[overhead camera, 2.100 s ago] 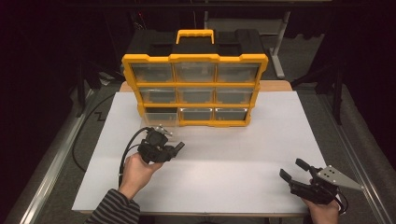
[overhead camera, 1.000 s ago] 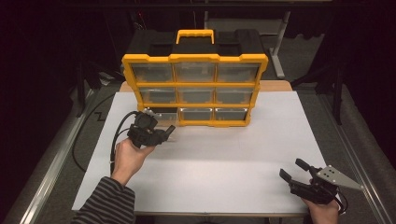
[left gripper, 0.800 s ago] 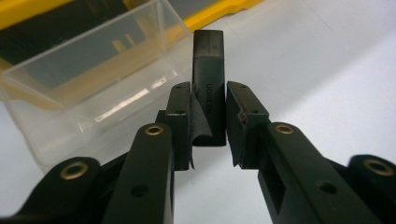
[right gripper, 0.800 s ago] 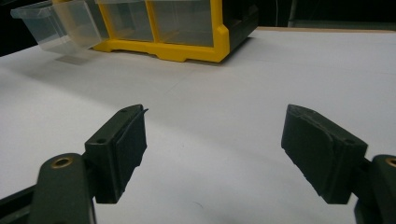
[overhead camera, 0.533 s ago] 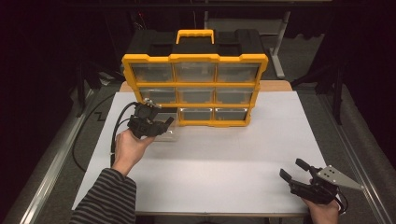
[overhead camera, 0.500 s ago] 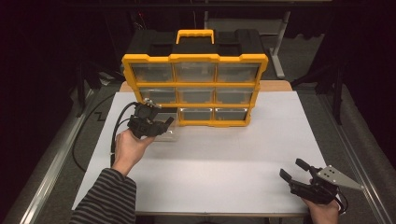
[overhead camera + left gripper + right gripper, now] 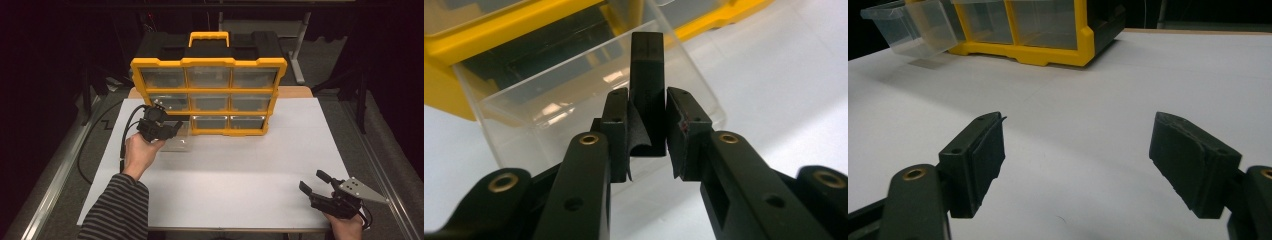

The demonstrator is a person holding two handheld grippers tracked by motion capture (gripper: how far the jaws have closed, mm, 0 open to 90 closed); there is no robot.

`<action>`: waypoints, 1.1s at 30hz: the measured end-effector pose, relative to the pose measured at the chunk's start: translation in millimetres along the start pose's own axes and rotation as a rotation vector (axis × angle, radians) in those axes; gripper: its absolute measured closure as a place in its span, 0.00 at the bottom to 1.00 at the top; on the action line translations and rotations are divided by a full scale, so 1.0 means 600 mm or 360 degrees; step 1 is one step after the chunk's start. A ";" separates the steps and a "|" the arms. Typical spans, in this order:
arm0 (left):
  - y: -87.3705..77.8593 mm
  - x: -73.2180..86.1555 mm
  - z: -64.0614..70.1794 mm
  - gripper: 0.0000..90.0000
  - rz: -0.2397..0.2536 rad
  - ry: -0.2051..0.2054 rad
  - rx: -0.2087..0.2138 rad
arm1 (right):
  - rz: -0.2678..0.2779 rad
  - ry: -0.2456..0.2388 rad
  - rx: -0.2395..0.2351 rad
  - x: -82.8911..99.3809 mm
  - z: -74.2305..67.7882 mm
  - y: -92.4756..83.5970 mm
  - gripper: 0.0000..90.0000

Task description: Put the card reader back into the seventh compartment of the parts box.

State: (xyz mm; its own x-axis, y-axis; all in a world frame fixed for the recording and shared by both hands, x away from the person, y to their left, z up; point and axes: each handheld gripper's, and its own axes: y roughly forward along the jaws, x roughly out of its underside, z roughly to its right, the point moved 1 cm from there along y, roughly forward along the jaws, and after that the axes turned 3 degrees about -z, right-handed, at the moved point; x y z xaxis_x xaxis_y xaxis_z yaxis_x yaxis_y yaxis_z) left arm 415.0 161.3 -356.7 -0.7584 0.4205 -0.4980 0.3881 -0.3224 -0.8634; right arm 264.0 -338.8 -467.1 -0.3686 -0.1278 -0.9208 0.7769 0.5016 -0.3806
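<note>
A yellow organizer with clear drawers stands at the back of the white table. Its bottom-left clear drawer is pulled out onto the table. My left gripper hovers at that drawer, shut on a small black block. In the left gripper view the block stands upright between the pads, with the drawer right behind and below it. My right gripper rests near the front right corner, open, with nothing between its fingers. The right gripper view shows the organizer and the drawer far off.
The organizer has a black top with a yellow handle. A black cable trails from the left gripper over the table's left side. Bare white table stretches between the two grippers. Metal rails run along both sides.
The left gripper has moved away from the person and a little left, up to the pulled-out drawer, with the block still in it. The right gripper has stayed put.
</note>
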 end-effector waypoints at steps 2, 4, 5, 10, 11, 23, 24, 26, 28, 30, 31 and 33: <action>0.003 -0.001 -0.004 0.80 -0.0003 -0.0006 -0.0001 | 0.0000 0.0001 -0.0002 0.000 0.000 0.000 0.25; 0.005 -0.001 -0.008 0.80 -0.0001 -0.0015 -0.0007 | 0.0003 -0.0002 0.0001 0.000 0.000 0.000 0.25; 0.005 -0.001 -0.009 0.80 -0.0004 -0.0015 -0.0006 | 0.0004 -0.0001 0.0001 0.000 0.000 0.000 0.25; 0.005 0.000 -0.012 0.66 0.0005 -0.0024 -0.0009 | 0.0010 0.0001 -0.0003 0.000 0.000 0.000 0.25; 0.002 0.002 -0.010 0.64 0.0010 -0.0019 -0.0013 | 0.0010 -0.0005 -0.0005 0.000 0.000 0.000 0.25; -0.014 0.015 0.010 0.46 0.0079 0.0023 0.0044 | 0.0013 -0.0005 -0.0008 0.000 0.000 -0.001 0.25; -0.016 0.017 0.011 0.46 0.0088 0.0023 0.0050 | 0.0013 -0.0005 -0.0008 0.000 0.000 -0.001 0.25; -0.019 0.023 0.015 0.44 0.0120 0.0028 0.0078 | 0.0017 -0.0004 -0.0001 0.000 0.000 -0.001 0.25; -0.021 0.027 0.020 0.43 0.0127 0.0050 0.0077 | 0.0011 -0.0004 -0.0004 0.000 0.000 -0.001 0.25; -0.023 0.031 0.026 0.43 0.0143 0.0064 0.0082 | 0.0013 -0.0006 -0.0007 0.000 0.000 -0.001 0.25; -0.023 0.031 0.026 0.43 0.0143 0.0064 0.0082 | 0.0013 -0.0006 -0.0007 0.000 0.000 -0.001 0.25; -0.026 0.036 0.035 0.42 0.0169 0.0089 0.0075 | 0.0015 -0.0006 -0.0007 0.000 0.000 -0.001 0.25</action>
State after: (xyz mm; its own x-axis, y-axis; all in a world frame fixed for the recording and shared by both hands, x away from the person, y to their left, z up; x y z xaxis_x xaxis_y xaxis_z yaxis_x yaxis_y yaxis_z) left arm 381.5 157.8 -352.1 -0.6833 0.4281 -0.5915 0.4387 -0.4069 -0.8013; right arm 263.7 -338.9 -466.7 -0.3595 -0.1264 -0.9245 0.7779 0.5066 -0.3717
